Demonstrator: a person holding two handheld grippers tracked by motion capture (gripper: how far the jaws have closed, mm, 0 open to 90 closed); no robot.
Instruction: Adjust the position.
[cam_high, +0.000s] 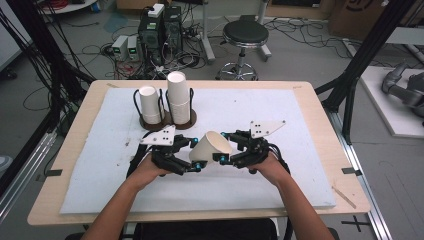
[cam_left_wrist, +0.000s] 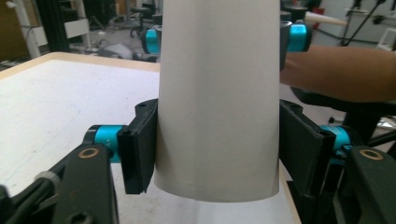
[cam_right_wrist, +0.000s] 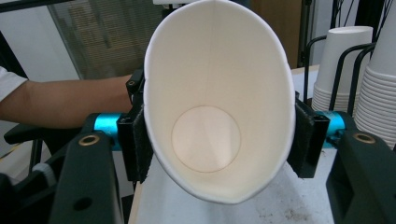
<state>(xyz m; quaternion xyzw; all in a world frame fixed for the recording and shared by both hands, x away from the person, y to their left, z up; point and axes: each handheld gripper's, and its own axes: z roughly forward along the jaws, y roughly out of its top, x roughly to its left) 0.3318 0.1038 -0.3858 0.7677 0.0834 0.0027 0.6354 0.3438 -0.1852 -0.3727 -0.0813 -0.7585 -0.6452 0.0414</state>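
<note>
Above the table, the high view shows a white paper cup (cam_high: 211, 146) lying on its side between the two grippers, over the middle of the white mat (cam_high: 250, 107). The left gripper (cam_high: 196, 154) grips the cup at its narrow bottom end. The right gripper (cam_high: 223, 148) grips it at the wide rim end. The cup mouth faces the right gripper. Behind the grippers, two stacks of paper cups (cam_high: 179, 97) stand upside down in a black wire holder (cam_high: 136, 102) near the far left part of the mat. Both forearms enter from the bottom edge.

Along the left gripper view, the cup (cam_left_wrist: 219, 98) stands between the two black jaws with its closed bottom end nearest the camera. The left pad (cam_left_wrist: 139, 148) lies against the cup wall, and the right pad touches the opposite side. The jaws are partly closed on the cup. The right gripper's jaws hold the cup's far end.

Along the right gripper view, the open mouth of the cup (cam_right_wrist: 215, 93) faces the camera. Both pads (cam_right_wrist: 140, 140) press on the rim, which is squeezed into an oval. The jaws stand fairly wide, clamped on the cup. The stacked cups (cam_right_wrist: 338, 65) rise at the right edge.
</note>
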